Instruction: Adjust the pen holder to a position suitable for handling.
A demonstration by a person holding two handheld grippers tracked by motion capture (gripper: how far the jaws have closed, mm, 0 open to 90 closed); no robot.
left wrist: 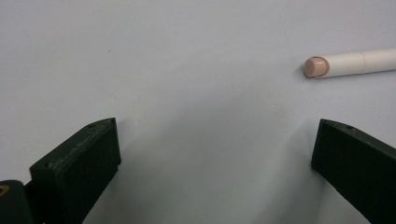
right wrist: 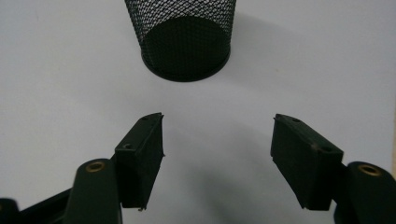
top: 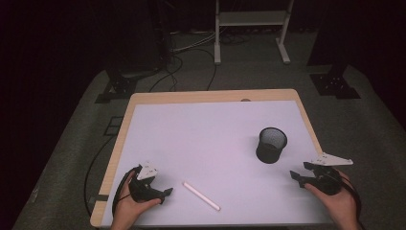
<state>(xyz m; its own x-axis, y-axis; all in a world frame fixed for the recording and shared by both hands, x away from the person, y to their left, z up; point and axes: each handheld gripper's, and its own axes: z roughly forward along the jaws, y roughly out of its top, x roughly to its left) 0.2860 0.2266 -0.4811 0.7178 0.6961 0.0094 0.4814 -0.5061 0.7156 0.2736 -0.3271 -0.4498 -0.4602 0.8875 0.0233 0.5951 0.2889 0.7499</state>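
Note:
A white marker (top: 201, 195) lies flat on the white table mat near the front edge, angled toward the lower right. My left gripper (top: 166, 193) rests low at the front left, a short way left of the marker, jaws wide apart and empty. In the left gripper view the marker's capped end (left wrist: 348, 64) lies beyond and to the right of the left gripper (left wrist: 212, 140). A black mesh pen cup (top: 271, 144) stands upright right of centre. My right gripper (top: 297, 173) is at the front right, open and empty; the right gripper view shows the cup (right wrist: 186, 38) just ahead of the right gripper (right wrist: 217, 135).
The white mat covers a wooden table (top: 210, 96) whose edge shows at the back and left. Beyond it, cables, black stand feet (top: 119, 86) and a white frame (top: 251, 28) sit on the dark floor.

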